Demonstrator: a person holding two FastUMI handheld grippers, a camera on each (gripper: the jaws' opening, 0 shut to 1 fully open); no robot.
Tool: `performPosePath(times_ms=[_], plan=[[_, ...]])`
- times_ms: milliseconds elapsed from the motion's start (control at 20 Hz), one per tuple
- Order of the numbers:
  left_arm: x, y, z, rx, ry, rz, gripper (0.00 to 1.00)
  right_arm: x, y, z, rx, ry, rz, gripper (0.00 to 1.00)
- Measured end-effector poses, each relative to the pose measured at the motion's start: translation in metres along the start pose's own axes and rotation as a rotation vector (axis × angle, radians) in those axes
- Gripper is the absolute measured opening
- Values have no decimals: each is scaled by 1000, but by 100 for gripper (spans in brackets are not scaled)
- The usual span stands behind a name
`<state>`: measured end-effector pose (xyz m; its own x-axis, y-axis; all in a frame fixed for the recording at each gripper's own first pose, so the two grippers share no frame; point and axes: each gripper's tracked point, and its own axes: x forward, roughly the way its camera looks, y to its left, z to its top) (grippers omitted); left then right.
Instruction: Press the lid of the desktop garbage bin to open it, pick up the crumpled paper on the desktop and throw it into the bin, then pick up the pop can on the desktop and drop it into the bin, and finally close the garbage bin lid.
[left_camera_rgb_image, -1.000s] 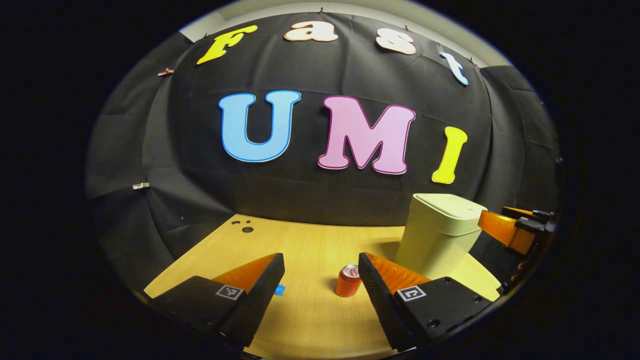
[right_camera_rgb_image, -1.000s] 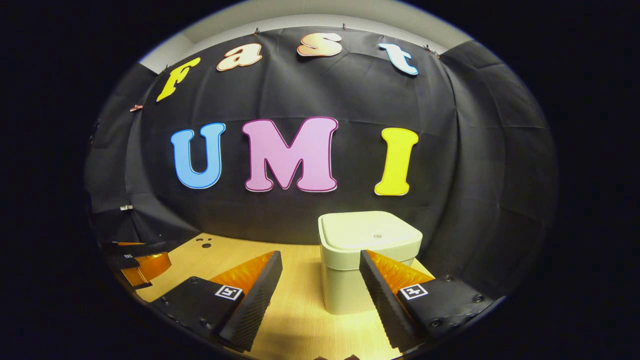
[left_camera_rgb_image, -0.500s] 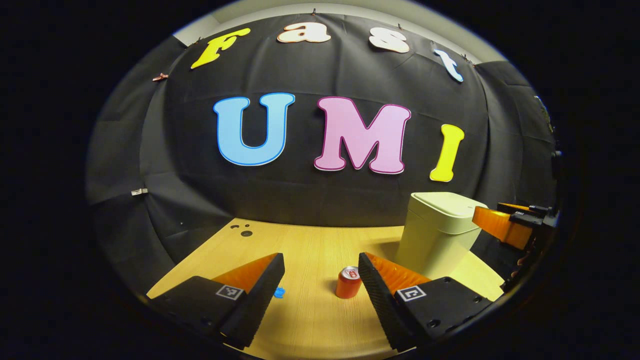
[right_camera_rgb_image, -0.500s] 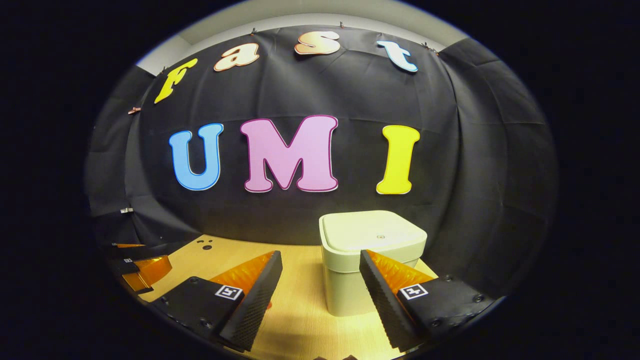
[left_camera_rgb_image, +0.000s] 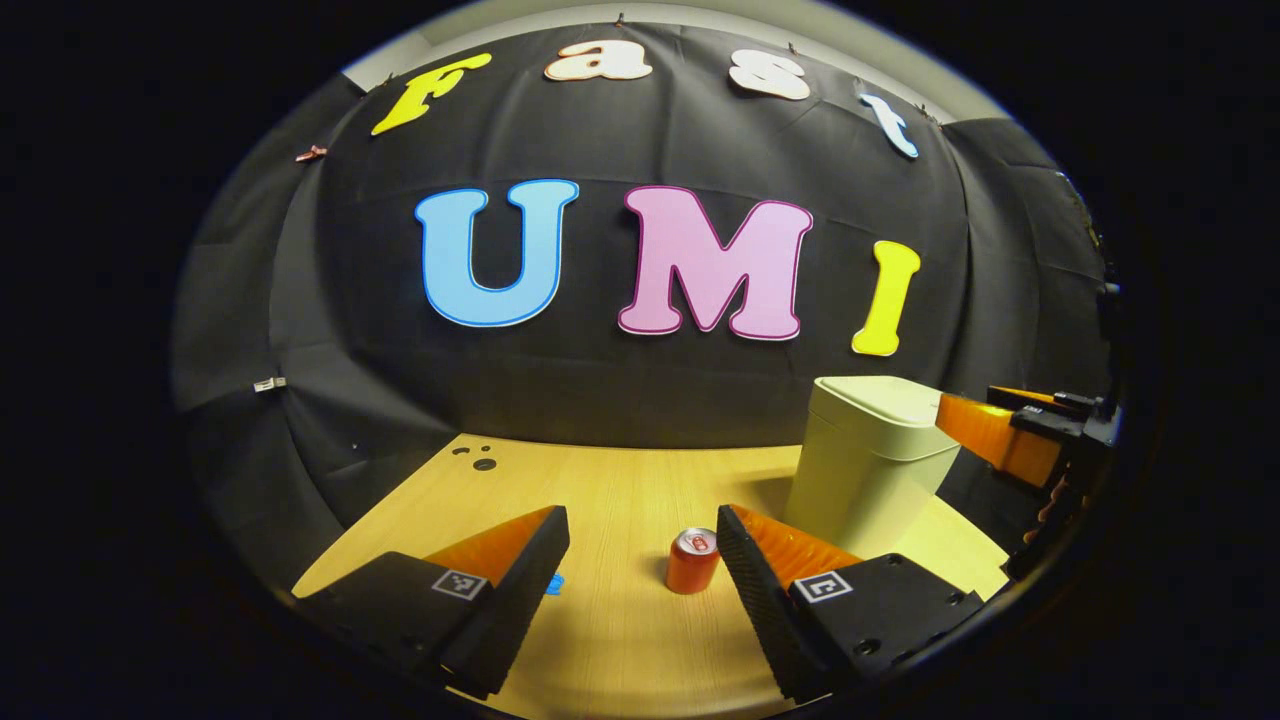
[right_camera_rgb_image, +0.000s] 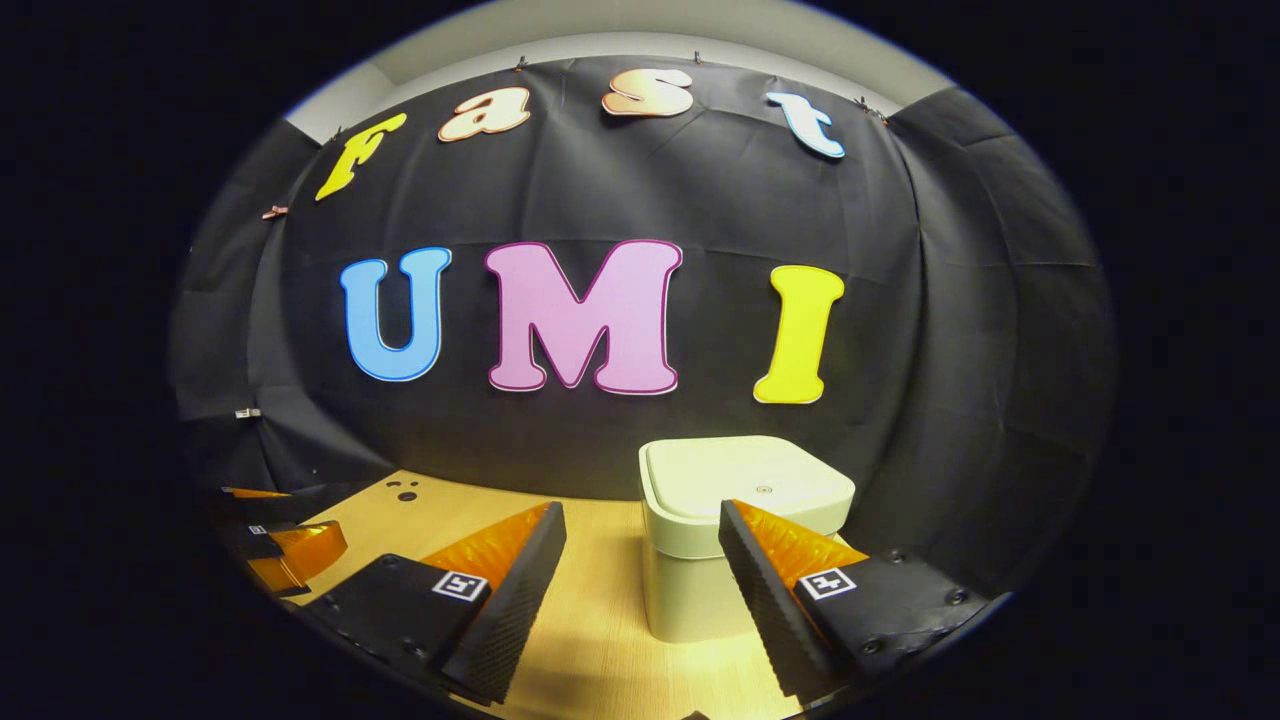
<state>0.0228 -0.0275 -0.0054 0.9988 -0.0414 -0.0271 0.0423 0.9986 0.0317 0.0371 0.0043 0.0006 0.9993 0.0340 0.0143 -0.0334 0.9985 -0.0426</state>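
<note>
The cream desktop bin (left_camera_rgb_image: 865, 470) stands at the table's right, lid down. An orange pop can (left_camera_rgb_image: 692, 562) stands upright just left of it, close to my left gripper's right finger. A bit of blue crumpled paper (left_camera_rgb_image: 555, 583) peeks out behind the left finger. My left gripper (left_camera_rgb_image: 642, 530) hangs open above the table with nothing in it. In the right gripper view the bin's closed lid (right_camera_rgb_image: 745, 478) lies just beyond my right gripper (right_camera_rgb_image: 640, 520), which is open, with its right finger in front of the bin. That gripper (left_camera_rgb_image: 1005, 440) also shows beside the bin's lid.
The wooden table (left_camera_rgb_image: 620, 480) runs back to the black cloth wall. Small dark holes (left_camera_rgb_image: 484, 463) mark its far left corner. My left gripper (right_camera_rgb_image: 285, 540) shows at the far left of the right gripper view.
The bin sits slightly lower in the right gripper view, so that gripper has lifted or tilted up a little. The left gripper has drifted slightly. Both stayed open.
</note>
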Motion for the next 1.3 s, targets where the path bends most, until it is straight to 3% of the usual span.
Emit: performPosePath(times_ms=[50,150,300,550,650,750,950,1300], plan=[[0,0,0,1,0,-2,95,-1,-1,1,-5,-5,-6,90],[1,1,0,11,5,5,95,0,-1,0,-23,-6,-8,65],[3,4,-4,24,11,18,95,-4,1,0,-60,-3,-8,58],[2,5,-3,49,9,18,95,-1,-2,-4,-46,15,-31,18],[2,4,-2,55,8,15,96,-1,-1,-6,-42,26,-29,17],[2,4,-2,57,7,8,95,0,9,-9,-38,39,22,5],[4,4,-4,62,10,4,95,0,24,-7,-4,49,123,5],[8,-4,-8,81,25,-29,95,3,25,-9,-13,96,152,5]])
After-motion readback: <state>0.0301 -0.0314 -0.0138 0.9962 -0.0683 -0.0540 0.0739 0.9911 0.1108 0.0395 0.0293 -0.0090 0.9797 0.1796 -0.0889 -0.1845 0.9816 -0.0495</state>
